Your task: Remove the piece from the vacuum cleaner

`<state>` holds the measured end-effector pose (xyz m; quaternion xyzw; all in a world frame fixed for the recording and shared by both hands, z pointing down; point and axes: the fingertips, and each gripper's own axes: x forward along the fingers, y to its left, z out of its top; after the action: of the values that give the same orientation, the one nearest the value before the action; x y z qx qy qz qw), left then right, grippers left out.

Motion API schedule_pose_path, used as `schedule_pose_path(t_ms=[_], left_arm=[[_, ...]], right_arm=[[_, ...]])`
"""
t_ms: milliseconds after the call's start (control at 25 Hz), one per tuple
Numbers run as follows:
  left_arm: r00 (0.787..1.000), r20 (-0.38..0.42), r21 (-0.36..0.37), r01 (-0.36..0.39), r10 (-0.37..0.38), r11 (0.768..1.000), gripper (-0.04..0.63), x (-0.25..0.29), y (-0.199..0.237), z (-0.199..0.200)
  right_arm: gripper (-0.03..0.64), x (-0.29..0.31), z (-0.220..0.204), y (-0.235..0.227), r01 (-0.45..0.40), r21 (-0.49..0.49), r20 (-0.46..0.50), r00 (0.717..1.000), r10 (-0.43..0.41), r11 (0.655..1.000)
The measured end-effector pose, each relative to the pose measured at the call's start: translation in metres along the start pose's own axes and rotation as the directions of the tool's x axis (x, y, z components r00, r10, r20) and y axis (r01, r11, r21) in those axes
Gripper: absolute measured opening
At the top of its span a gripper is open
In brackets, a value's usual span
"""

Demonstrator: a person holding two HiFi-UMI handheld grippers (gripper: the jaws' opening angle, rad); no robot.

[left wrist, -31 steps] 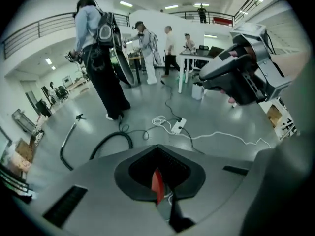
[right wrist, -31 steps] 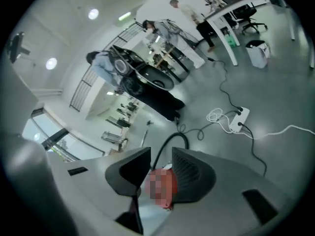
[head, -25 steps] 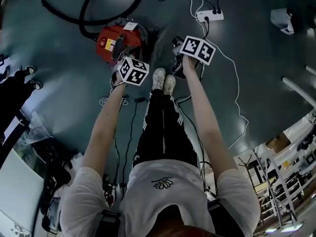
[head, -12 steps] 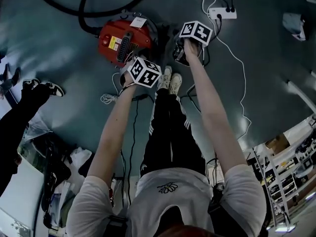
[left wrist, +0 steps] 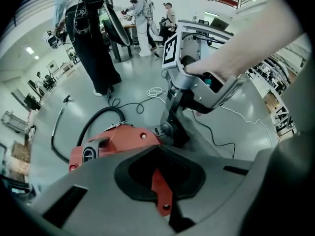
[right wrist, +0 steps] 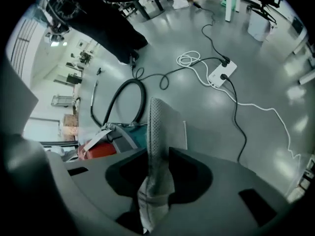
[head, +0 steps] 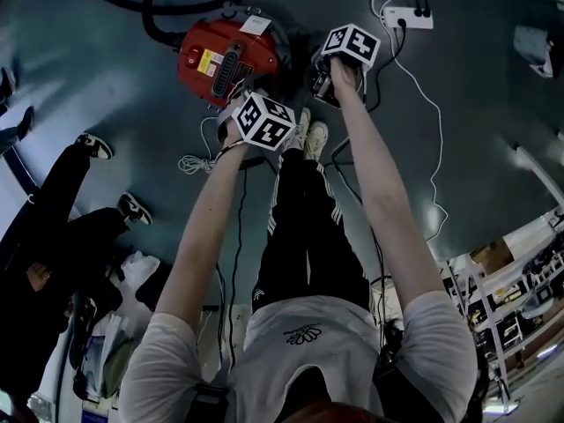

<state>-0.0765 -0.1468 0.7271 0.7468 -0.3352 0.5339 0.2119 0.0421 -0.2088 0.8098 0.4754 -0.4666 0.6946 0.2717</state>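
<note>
Right hand-held gripper (right wrist: 155, 195) pinches the grey perforated piece (right wrist: 156, 132), seemingly already clear of the red vacuum cleaner (head: 220, 60); the left hand-held gripper (left wrist: 160, 193) looks pressed together, empty.

Left gripper (head: 236, 117): shifts right, toward the frame's centre.
Right gripper (head: 324, 82) with grey piece (right wrist: 173, 128): rises nearer the top edge.
Vacuum cleaner (head: 227, 60): sits higher in frame.
Bystander's legs (head: 66, 210): reach farther in from the left edge.

A white short-sleeved T-shirt (head: 304, 359) with a flower print, black trousers (head: 304, 236) with white side stripes, white trainers (head: 308, 135). Behind the fingers of the grey left gripper (left wrist: 161, 193) and right gripper (right wrist: 153, 181) sit black-and-white marker cubes (head: 264, 122).
</note>
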Motion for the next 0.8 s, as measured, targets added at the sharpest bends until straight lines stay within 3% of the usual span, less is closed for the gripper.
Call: schedule_pose_path(t_ms=[120, 160, 240, 360, 560, 800], left_arm=[[1.000, 0.000, 0.035, -0.005, 0.005, 0.999, 0.005, 0.000, -0.002, 0.000], [1.000, 0.001, 0.038, -0.005, 0.005, 0.999, 0.005, -0.001, -0.002, 0.001], [1.000, 0.000, 0.037, -0.002, 0.002, 0.999, 0.005, -0.002, -0.001, 0.001], [1.000, -0.002, 0.043, 0.001, -0.001, 0.999, 0.005, -0.001, -0.003, 0.001], [1.000, -0.020, 0.038, -0.003, 0.004, 0.999, 0.005, -0.003, -0.003, 0.001], [1.000, -0.002, 0.029, -0.020, 0.020, 0.999, 0.006, -0.002, -0.002, 0.002]], right_arm=[[0.116, 0.001, -0.005, -0.004, -0.012, -0.053, -0.004, 1.000, 0.012, 0.999], [0.063, -0.001, -0.004, -0.004, -0.025, -0.056, 0.004, 1.000, 0.025, 0.998], [0.026, -0.003, -0.005, -0.004, -0.050, -0.025, 0.026, 0.998, 0.050, 0.998], [0.025, -0.004, -0.006, -0.009, -0.080, 0.033, 0.054, 0.995, 0.078, 0.996], [0.025, -0.011, -0.013, -0.021, -0.070, -0.099, 0.073, 0.994, 0.078, 0.993], [0.025, -0.012, -0.023, -0.031, -0.152, 0.053, 0.146, 0.979, 0.143, 0.987]])
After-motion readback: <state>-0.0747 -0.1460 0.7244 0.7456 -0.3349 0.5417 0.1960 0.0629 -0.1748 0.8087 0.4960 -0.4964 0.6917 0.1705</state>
